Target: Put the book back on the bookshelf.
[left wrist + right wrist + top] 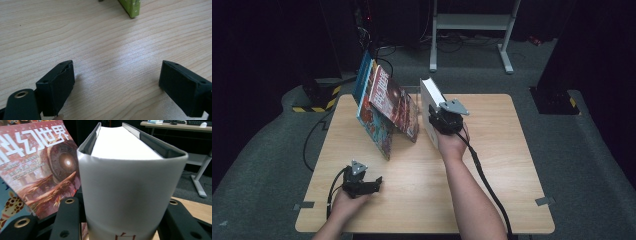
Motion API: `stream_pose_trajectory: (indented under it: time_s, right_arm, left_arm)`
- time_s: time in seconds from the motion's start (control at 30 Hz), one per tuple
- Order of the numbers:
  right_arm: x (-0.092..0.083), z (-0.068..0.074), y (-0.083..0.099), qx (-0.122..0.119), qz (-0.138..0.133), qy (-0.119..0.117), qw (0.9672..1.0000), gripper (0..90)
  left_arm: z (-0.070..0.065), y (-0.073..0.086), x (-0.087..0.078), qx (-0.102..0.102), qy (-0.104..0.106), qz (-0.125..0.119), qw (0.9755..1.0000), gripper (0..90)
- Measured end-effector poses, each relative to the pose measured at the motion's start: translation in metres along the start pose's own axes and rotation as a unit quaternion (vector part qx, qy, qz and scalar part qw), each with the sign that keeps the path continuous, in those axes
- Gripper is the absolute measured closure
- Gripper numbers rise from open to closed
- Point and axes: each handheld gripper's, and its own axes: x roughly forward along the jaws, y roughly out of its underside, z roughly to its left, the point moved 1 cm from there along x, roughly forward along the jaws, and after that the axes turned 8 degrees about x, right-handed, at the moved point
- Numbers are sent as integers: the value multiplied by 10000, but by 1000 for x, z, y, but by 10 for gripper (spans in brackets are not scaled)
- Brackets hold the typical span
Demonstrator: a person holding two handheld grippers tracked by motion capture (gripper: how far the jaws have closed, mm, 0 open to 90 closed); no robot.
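Right gripper (438, 121) is up at the middle of the wooden table (492, 165), and it has the thick white book (430, 100) clamped by the spine, jaws pressed against both covers. From the right gripper view the white book (125, 192) stands upright between the two black jaws, rounded spine facing the camera, page block showing pale at the top, red lettering just peeking in at the bottom of the spine. Just beside the held book, on the gripper's left, leans the red science-fiction magazine (393, 102), tilted back against the other books; the right gripper view catches its cover (42, 167) close by, with white characters and a round glowing machine in the artwork. Under that one sits a blue picture book (374, 127), a giraffe on its cover at the lower left of the right gripper view. Whether the white book touches the magazine, I can't tell from here. Over to the left gripper (373, 184): it rests low on the near left part of the table, well apart from the books, jaws spread wide with bare wood between them. Ahead of it, a green book corner (131, 8) stands on the tabletop.
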Motion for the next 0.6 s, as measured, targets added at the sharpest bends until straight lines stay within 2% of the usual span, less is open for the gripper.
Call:
stream_pose_trajectory:
  time_s: [0.1, 0.6]
  right_arm:
    - [7, -2, -1, 65, 46, 4, 10000, 545]
    - [44, 4, -9, 32, 15, 196, 9998, 544]
  left_arm:
    - [0, 0, 0, 1, -7, -2, 10000, 131]
    - [0, 0, 1, 2, -11, -11, 10000, 130]
